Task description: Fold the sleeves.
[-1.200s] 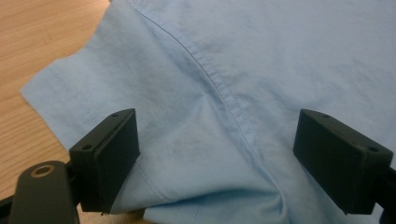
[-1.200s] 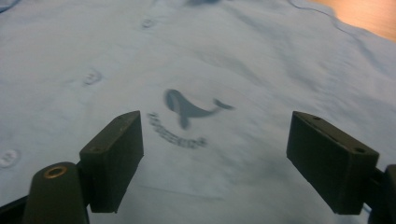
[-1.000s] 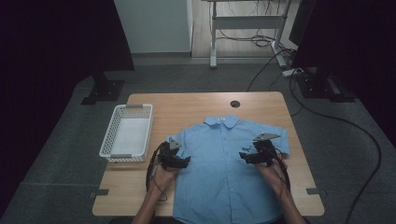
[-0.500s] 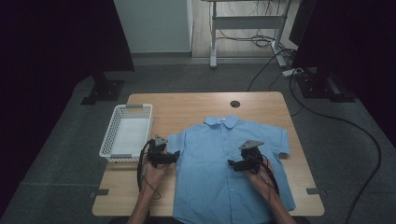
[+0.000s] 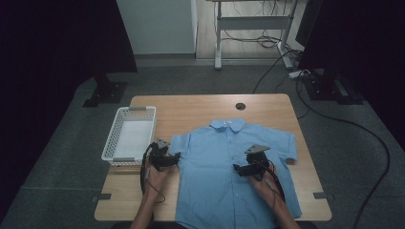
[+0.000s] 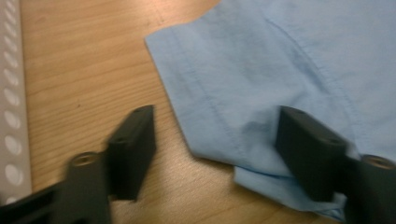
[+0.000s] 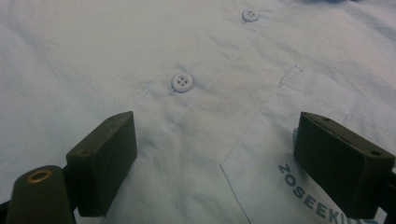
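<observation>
The wooden table [image 5: 200, 109] carried my light blue shirt [image 5: 224, 191], spread flat, collar away from me, beside the white basket [image 5: 128, 136]. My left gripper [image 5: 173, 161] had just been closing, jaws apart astride the sleeve [image 6: 215, 93] hem, not yet pinching. My right gripper [image 5: 241, 171] stood open over the chest pocket [image 7: 299, 135] beside a button [image 7: 182, 82].

Light-blue short-sleeved shirt [image 5: 224, 176] — flat on table, buttoned front up, collar pointing away.
</observation>
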Available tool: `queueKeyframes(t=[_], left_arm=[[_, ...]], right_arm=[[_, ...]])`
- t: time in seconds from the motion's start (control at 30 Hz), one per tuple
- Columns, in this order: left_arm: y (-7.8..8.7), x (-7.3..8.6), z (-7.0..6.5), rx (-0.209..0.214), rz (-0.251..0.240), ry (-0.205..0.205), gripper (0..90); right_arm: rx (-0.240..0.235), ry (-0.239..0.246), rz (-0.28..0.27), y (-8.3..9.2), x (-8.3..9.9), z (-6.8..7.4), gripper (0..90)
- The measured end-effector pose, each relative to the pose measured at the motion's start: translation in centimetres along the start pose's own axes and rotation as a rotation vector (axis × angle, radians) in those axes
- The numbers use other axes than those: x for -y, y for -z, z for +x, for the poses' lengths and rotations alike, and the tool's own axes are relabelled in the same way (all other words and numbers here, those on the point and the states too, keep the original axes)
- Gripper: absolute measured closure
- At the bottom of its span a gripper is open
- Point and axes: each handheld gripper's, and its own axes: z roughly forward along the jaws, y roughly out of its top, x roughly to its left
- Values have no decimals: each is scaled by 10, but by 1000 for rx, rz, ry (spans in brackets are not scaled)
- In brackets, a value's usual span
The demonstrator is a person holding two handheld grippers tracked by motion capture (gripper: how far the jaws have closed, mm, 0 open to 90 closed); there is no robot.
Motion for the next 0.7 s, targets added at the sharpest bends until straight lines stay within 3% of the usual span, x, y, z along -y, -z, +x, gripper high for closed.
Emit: queueKeyframes(t=[0.27,0.4,0.57,0.7], left_arm=[[2,-2,-7,43,10,3,829],[3,-7,-13,23,13,-16,871],[16,-23,-22,53,-45,-32,871],[20,-35,-40,76,-66,-96,870]], right_arm=[[5,-5,-2,0,0,1,134],[6,-7,-2,0,0,1,134],[6,-8,-2,0,0,1,135],[6,-8,-2,0,0,1,135]])
